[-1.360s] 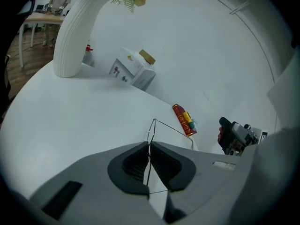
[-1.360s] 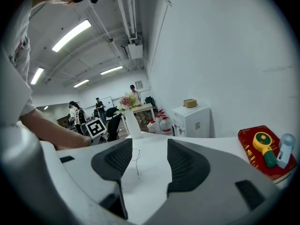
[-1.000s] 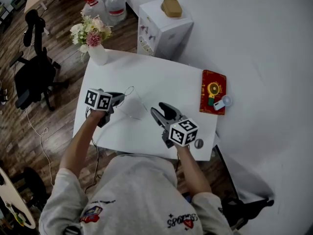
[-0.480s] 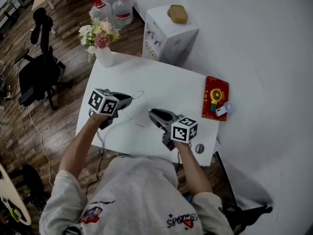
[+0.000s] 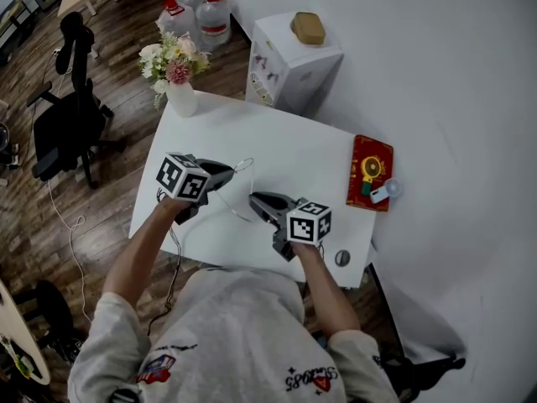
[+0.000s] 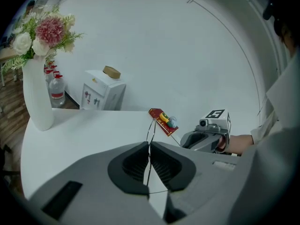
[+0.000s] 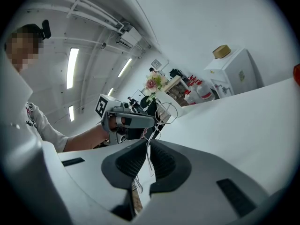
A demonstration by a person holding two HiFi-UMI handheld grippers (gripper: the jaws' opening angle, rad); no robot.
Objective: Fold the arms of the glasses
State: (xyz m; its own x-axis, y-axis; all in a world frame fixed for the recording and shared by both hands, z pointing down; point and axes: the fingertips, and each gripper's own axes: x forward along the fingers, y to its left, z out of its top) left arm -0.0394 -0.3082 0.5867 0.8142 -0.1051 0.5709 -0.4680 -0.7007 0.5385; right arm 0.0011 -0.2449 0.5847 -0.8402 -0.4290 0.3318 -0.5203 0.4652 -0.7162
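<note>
Thin wire-rimmed glasses (image 5: 242, 170) hang above the white table (image 5: 285, 145), hard to make out against it. My left gripper (image 5: 228, 173) is shut on the frame, and its pads pinch the wire (image 6: 149, 159) edge-on. One thin arm (image 5: 239, 212) slants down toward my right gripper (image 5: 254, 200). That gripper's jaws have just been closing, and the arm's wire (image 7: 148, 161) sits pinched between its pads. The two grippers face each other, a short way apart. From the right gripper view I see the left gripper (image 7: 154, 122) with a lens loop (image 7: 168, 110) beside it.
A white vase of flowers (image 5: 178, 82) stands at the table's far left corner. A red booklet (image 5: 369, 173) with small items on it lies at the right edge, and a small round thing (image 5: 342, 258) near the front right corner. A white cabinet (image 5: 294, 57) stands behind the table.
The right gripper has moved left toward the left one and its jaws have closed from wide open onto the glasses' arm. The left gripper has lifted the glasses a little.
</note>
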